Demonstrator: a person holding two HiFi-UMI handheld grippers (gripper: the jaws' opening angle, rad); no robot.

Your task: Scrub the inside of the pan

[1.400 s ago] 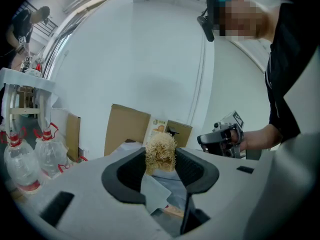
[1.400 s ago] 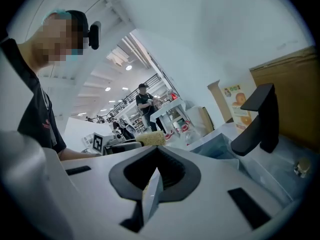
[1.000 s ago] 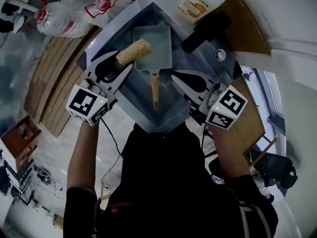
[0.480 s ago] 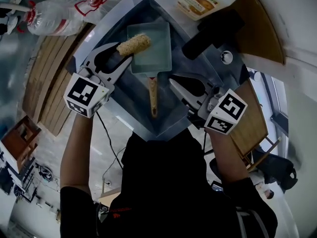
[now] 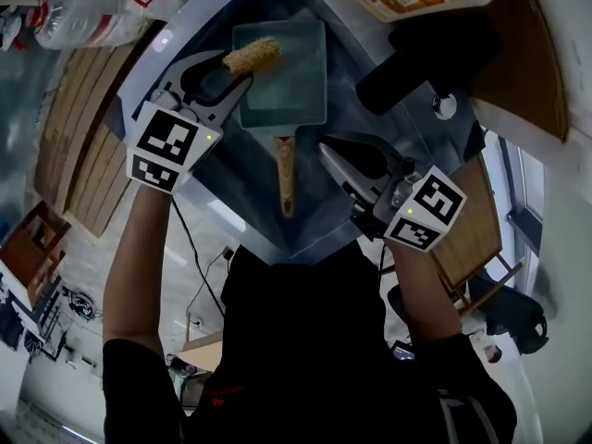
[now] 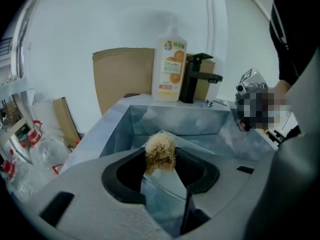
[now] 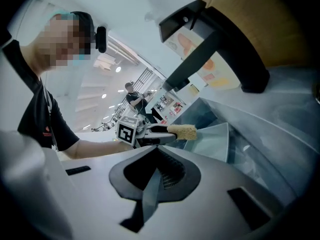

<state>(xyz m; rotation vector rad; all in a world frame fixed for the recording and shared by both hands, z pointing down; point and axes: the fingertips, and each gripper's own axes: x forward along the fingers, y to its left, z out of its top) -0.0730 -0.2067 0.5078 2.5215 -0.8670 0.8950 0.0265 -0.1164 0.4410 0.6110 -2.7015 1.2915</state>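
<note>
Where the sink [image 5: 242,192] drops away below the head camera, the pan [image 5: 289,81] lies flat on its floor. It is a pale rectangular tray with its long axis running straight away from the person: the wooden handle [image 5: 286,176] points back toward the person's body, the tray end toward the far wall. The left tool [image 5: 233,70] is clamped on a tan fibrous scrubber [image 5: 252,55]. The scrubber's length slants from the jaws out over the pan's far-left corner, free end aimed inward across the tray; whether the fibres touch the rim or hang just over it, no view settles. The right tool [image 5: 328,151] sits to the right of the handle, apart from it, jaws pressed together with nothing between them (its own view shows them meeting along one seam). In the left gripper view the scrubber appears end-on, a shaggy tuft between the jaws, with an orange-labelled bottle [image 6: 170,64] and a black faucet [image 6: 196,78] standing on the far ledge. The right gripper view alone gives the scrubber side-on, jutting level from the left tool above the pan's edge, the faucet spout overhead.
</note>
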